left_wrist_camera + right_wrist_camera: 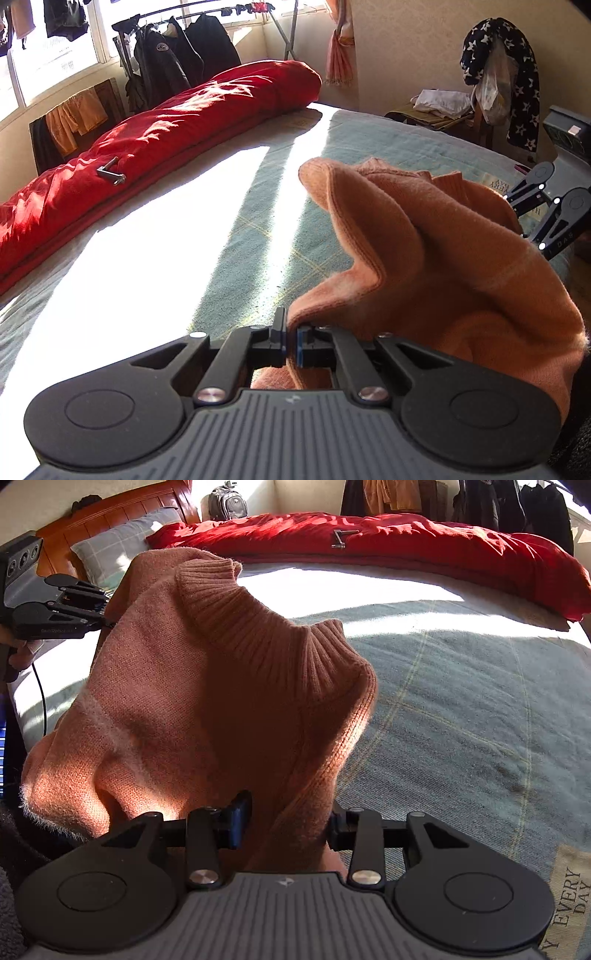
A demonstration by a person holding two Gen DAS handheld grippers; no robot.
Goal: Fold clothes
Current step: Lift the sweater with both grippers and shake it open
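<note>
Bed [236, 229], covered in a pale blue-green checked spread, fills both views; strong sun bands across it. Long red quilt [155, 136] rolled along the far edge, with a small metal tool [110, 175] lying on top. Clothes rack [177, 55] with dark jackets by the window behind it. Headboard and a grey pillow [122, 542] show in the right wrist view.

Orange sweater [192, 686], ribbed collar up, is bunched and lifted off the spread, hanging between the two grippers at the near side of the bed. It is not laid flat; no fold shows yet. Judgement: the task is at its start, the garment still being picked up or spread, and every fold remains to be made.

Left gripper [291, 341]: jaws closed tight on a hem edge of the sweater, cloth pinched between the blue pads. It points down at a slant toward the bed. In the right wrist view it sits at upper left, level with the sweater's shoulder, a hand [18, 653] visible on its grip.

Right gripper [288, 823]: jaws partly apart, with a thick fold of the sweater lying between them. The left finger stands clear of the cloth; the right finger is mostly hidden behind it, so no firm pinch shows. It also slants downward, close in under the hanging cloth.

Judgement: the right side needs a sure hold before the sweater can be stretched out flat.
</note>
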